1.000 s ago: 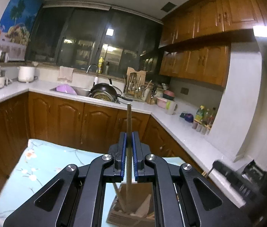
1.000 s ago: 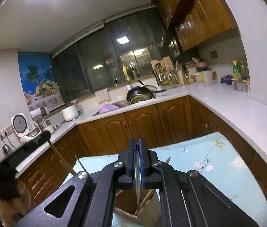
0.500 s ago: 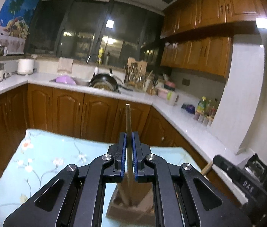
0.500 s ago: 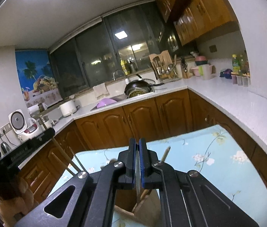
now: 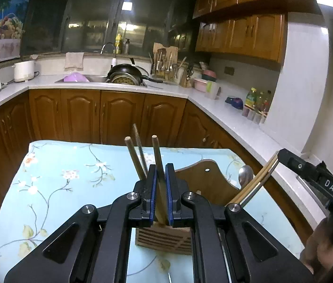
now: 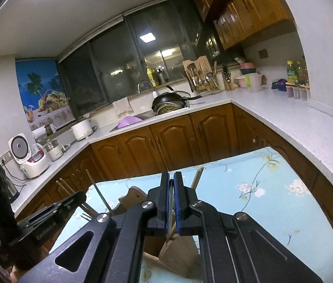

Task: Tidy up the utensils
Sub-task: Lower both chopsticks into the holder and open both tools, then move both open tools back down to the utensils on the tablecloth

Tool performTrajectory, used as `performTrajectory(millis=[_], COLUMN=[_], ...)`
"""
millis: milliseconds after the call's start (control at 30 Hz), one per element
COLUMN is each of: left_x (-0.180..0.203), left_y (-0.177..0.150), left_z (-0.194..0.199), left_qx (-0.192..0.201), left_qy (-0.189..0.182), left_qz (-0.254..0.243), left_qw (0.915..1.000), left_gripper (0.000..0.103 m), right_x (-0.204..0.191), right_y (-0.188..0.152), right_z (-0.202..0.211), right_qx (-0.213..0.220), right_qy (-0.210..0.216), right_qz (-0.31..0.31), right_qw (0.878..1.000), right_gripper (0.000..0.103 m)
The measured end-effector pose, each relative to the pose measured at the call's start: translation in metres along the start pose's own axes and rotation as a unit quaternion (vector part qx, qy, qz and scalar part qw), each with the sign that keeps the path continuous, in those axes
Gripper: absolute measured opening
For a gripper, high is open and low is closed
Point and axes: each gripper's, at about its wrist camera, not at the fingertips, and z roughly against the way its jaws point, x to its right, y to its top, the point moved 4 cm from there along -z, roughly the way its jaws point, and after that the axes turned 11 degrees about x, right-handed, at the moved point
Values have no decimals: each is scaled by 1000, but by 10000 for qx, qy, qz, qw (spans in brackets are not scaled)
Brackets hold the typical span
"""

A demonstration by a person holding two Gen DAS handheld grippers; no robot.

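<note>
Floral blue cloth surface (image 5: 60, 176) is carrying a slatted wooden utensil holder (image 5: 164, 238).
I am keeping left tongs (image 5: 160, 176) clamped on a wooden chopstick (image 5: 158, 155), right tongs (image 6: 171, 188) clamped on a thin metal utensil handle (image 6: 171, 202).

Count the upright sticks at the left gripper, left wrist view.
3: one stick clamped in the left gripper, two sticks leaning just left of it. More may hide behind the gripper.
</note>
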Motion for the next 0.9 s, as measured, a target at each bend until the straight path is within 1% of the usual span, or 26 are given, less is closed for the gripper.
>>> performTrajectory(millis=[133, 167, 300, 333, 400, 433, 467, 533, 600, 667, 700, 733, 767, 800, 900], left_x=[-1, 0, 2, 1, 2, 2, 1, 0, -3, -6, -8, -10, -12, -15, -22], left_y=[1, 1, 4, 5, 6, 7, 8, 9, 8, 8, 6, 3, 1, -4, -20], left_z=[2, 4, 12, 13, 19, 23, 29, 40, 52, 62, 70, 76, 80, 87, 100], left_qx=[-66, -61, -35, -42, -28, 1, 52, 119, 172, 212, 228, 225, 216, 180, 31], left_qy=[-9, -1, -44, -53, -71, -60, -34, -47, 15, 57, 102, 140, 168, 216, 299], left_qz=[34, 30, 52, 57, 78, 79, 87, 149, 219, 261, 286, 302, 312, 324, 363], left_qw=[10000, 10000, 10000, 10000, 9999, 10000, 9999, 9998, 9996, 9994, 9993, 9992, 9991, 9991, 9989], left_gripper=[7, 6, 8, 9, 21, 25, 31, 38, 54, 61, 65, 67, 69, 72, 75], right_x=[2, 3, 5, 6, 7, 8, 8, 8, 8, 11, 10, 12, 12, 13, 17], right_y=[0, 0, 1, 2, 3, 5, 7, 11, 13, 16, 16, 15, 15, 13, 3], right_z=[-1, -1, 2, 4, 9, 11, 15, 23, 31, 44, 47, 56, 62, 69, 86], right_qx=[-42, -61, -91, -85, -49, -21, 17, 105, 166, 268, 302, 368, 412, 442, 435], right_qy=[3, 18, 70, 85, 107, 117, 120, 153, 170, 179, 183, 210, 217, 223, 203], right_qz=[-58, -80, -179, -205, -263, -287, -299, -329, -377, -438, -450, -474, -482, -478, -460], right_qw=[10000, 9999, 9998, 9997, 9996, 9995, 9995, 9993, 9990, 9985, 9984, 9980, 9978, 9976, 9978], right_gripper=[5, 9, 9, 11, 23, 35, 44, 48, 52, 64, 67, 73, 76, 78, 84])
